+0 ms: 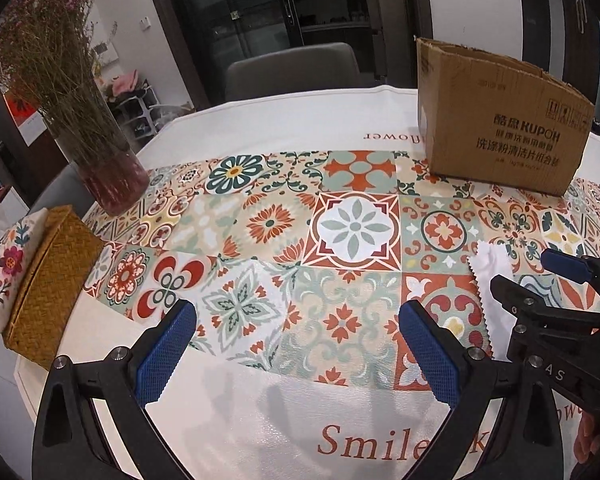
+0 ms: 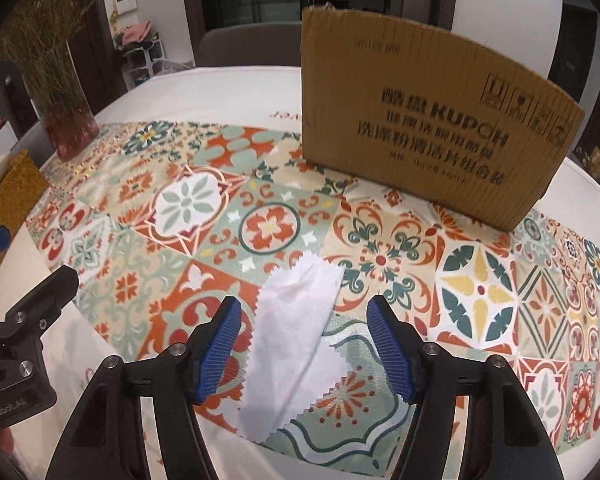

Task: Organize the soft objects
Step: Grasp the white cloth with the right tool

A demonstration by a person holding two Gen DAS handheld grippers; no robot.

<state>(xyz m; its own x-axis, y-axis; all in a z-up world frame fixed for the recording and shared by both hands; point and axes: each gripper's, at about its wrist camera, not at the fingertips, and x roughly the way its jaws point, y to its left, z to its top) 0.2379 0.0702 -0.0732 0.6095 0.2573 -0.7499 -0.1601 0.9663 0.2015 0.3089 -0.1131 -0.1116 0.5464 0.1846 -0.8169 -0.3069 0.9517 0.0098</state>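
Note:
A white cloth (image 2: 296, 344) with zigzag-cut edges lies flat on the patterned tablecloth (image 2: 380, 260). My right gripper (image 2: 304, 348) is open, its blue pads on either side of the cloth, just above it. The cloth also shows in the left wrist view (image 1: 490, 276), partly hidden by the right gripper (image 1: 540, 280). My left gripper (image 1: 296, 344) is open and empty above the table, left of the cloth. A brown cardboard box (image 2: 432, 120) stands upright behind the cloth; it also shows in the left wrist view (image 1: 500, 116).
A glass vase of dried flowers (image 1: 104, 160) stands at the back left. A woven yellow box (image 1: 48, 280) with a flowered cushion (image 1: 8, 268) against it sits at the table's left edge. A grey chair (image 1: 292, 68) stands behind the table.

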